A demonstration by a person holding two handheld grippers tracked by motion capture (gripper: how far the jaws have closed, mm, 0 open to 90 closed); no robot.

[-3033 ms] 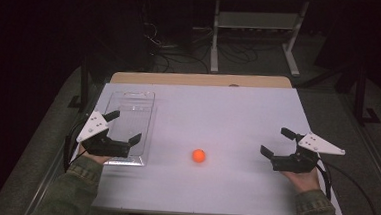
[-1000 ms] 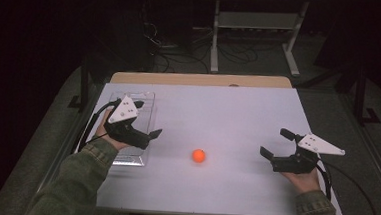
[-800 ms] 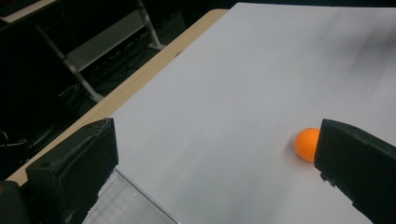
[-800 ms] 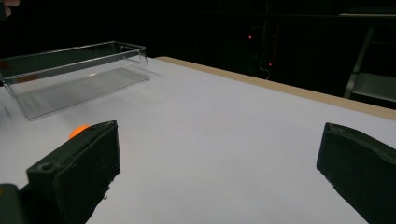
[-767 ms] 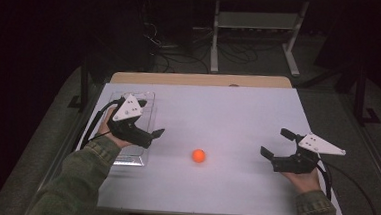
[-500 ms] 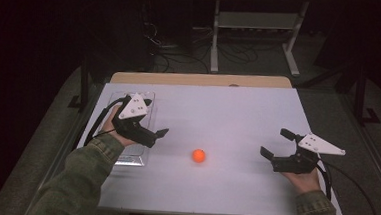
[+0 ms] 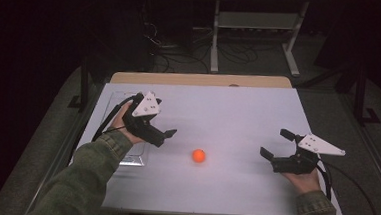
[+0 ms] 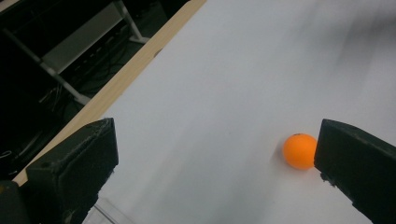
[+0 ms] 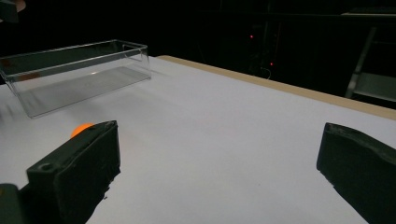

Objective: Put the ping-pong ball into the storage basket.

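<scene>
A small orange ball (image 7: 199, 155) lies on the white table (image 7: 238, 110), near the middle and toward the front. My left gripper (image 7: 163, 124) hovers open just left of it, jaws pointing at the ball. In the left gripper view the ball (image 8: 300, 150) sits beside the right jaw, a short way ahead of my left gripper (image 8: 215, 144), which holds nothing. My right gripper (image 7: 275, 142) rests open near the table's right front, well apart from the ball. In the right gripper view my right gripper (image 9: 219, 154) is empty, and the ball (image 9: 82, 126) peeks over its left jaw.
A clear plastic box (image 7: 131, 158) lies along the table's left side, partly under the left hand; the clear box (image 9: 79, 70) looks empty. A wooden strip (image 7: 200, 79) edges the far side. A metal stand (image 7: 256, 26) and cables sit on the dark floor beyond.
My left gripper has lifted from the front of the clear box and swung forward and right toward the ball. The right gripper and the ball have stayed put.
</scene>
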